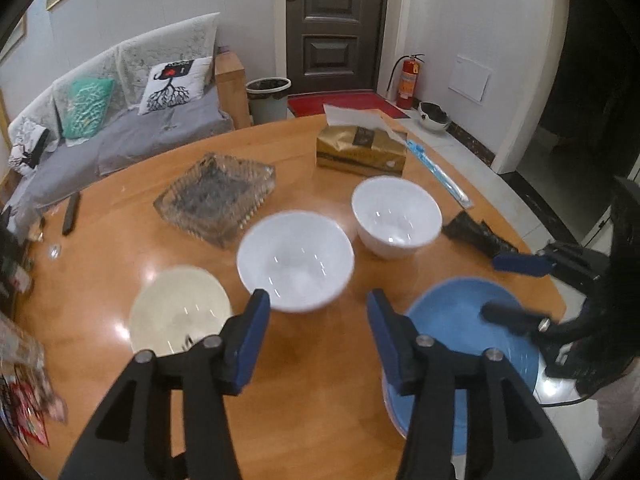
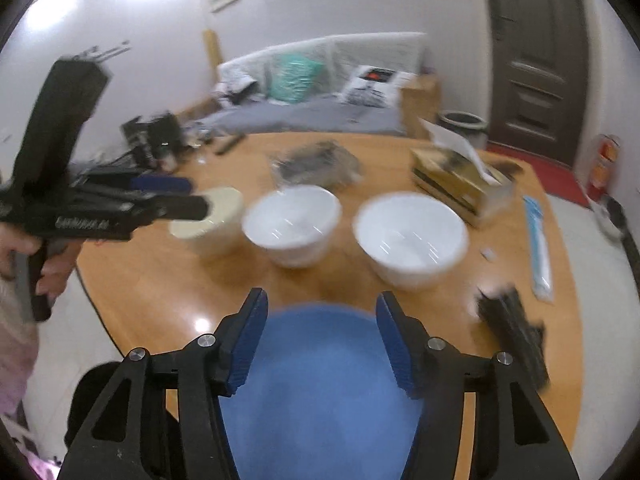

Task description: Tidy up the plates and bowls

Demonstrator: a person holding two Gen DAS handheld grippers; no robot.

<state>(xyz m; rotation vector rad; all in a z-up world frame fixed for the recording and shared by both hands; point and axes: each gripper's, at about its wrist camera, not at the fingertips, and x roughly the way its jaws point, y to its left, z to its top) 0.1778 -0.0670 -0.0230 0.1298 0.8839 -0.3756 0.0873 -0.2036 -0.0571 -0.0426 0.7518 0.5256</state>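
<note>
Round wooden table [image 1: 280, 420], carrying all the crockery in a loose group near its front edge; a glass tray [image 1: 216, 196] and a tissue box [image 1: 360, 148] are sitting farther back.

Blue plate [image 1: 460, 320], the largest dish, lying flat at the table's near right edge, with part of its rim appearing to reach past the edge in the left wrist view. In the right wrist view it is filling the space below the right gripper [image 2: 320, 300].

Two white bowls, one [image 1: 296, 260] standing near the centre and the other [image 1: 396, 216] just to its right; they are near each other but apart. A cream dish [image 1: 180, 308] is lying to the left of the central bowl.

Left gripper [image 1: 318, 300], fingers standing apart with nothing between them, hanging above the table in front of the central bowl. The right gripper's fingers are likewise parted and empty, above the plate rather than on it.

Black clip-like object [image 2: 512, 320], lying on the table to the right of the plate; its kind cannot be told.

Risks, as judged: nothing is stacked yet. The plate is lying close to the table edge, so a sideways nudge from a descending finger could be pushing it off. The bowls' smooth, curved walls could be slipping from a shallow pinch on the rim. Both grippers are working close together, so a collision is possible.
</note>
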